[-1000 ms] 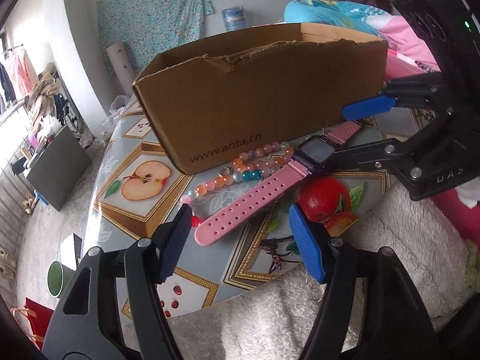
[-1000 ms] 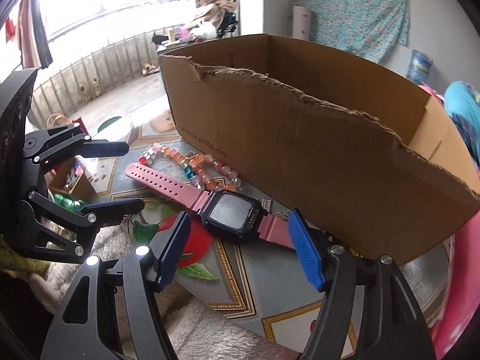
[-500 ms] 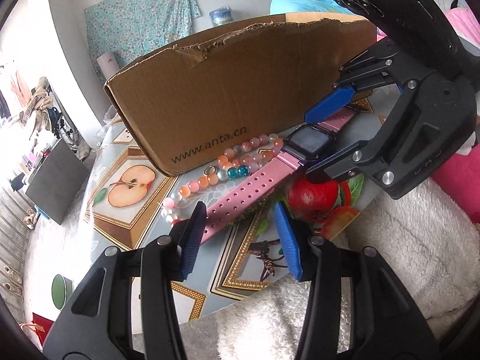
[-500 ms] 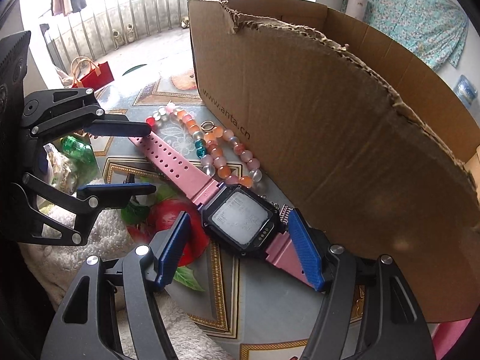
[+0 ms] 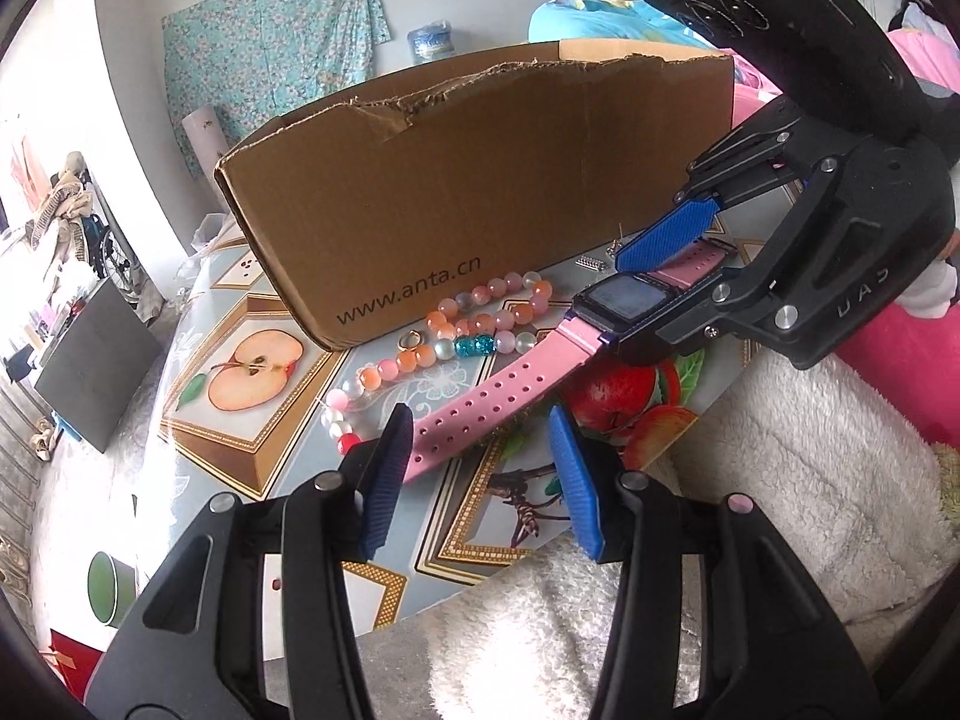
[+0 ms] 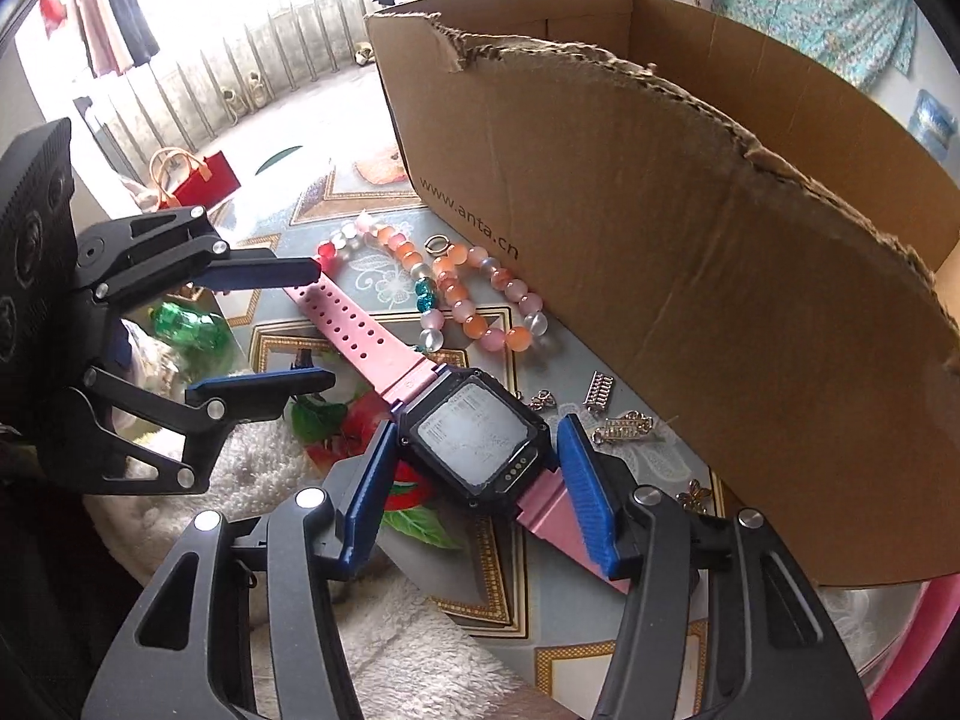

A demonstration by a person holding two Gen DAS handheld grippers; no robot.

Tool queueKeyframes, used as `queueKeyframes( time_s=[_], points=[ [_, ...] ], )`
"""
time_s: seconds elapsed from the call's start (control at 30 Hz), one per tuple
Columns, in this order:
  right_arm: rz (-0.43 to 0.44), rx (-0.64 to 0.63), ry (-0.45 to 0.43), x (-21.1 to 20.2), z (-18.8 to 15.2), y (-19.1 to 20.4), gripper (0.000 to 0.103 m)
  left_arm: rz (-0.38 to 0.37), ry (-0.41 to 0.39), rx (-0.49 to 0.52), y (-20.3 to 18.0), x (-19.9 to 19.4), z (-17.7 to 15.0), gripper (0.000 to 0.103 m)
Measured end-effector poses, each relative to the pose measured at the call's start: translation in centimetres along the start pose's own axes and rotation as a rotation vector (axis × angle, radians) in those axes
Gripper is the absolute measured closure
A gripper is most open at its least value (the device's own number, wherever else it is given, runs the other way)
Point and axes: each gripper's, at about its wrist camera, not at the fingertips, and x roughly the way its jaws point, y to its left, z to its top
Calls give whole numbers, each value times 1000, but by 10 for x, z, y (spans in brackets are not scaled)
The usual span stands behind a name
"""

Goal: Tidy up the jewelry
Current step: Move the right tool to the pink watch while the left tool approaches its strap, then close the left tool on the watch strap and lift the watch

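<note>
Both tools (image 5: 480,468) (image 6: 474,492) part-open, angled down

We see a matt rubbery pink strap on the watch (image 6: 474,438) with its glossy screen, glassy smooth bracelet beads (image 5: 480,324), rough torn corrugated cardboard box (image 5: 510,180), glossy printed table (image 5: 252,420) cover, and a fluffy white fleece blanket (image 5: 780,480).

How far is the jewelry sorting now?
Nothing looks packed: the inside of the cardboard box is hidden. In hand: the right gripper, closing, straddles the pink watch; the left gripper straddles its strap. Bead bracelet and small charms remain on the table.
</note>
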Motion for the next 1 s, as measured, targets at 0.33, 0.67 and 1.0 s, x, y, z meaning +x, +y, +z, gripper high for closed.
queueKeyframes(
  time_s=[0.33,0.67,1.0],
  points=[
    [161,118,8,-4,2,-28,50,85,3,113,-24,12,7,60],
    [85,113,-32,-14,-5,-23,52,-45,49,-77,0,20,24,90],
    [-189,25,-54,-18,-25,-10,58,-218,106,-312,48,38,31,96]
  ],
)
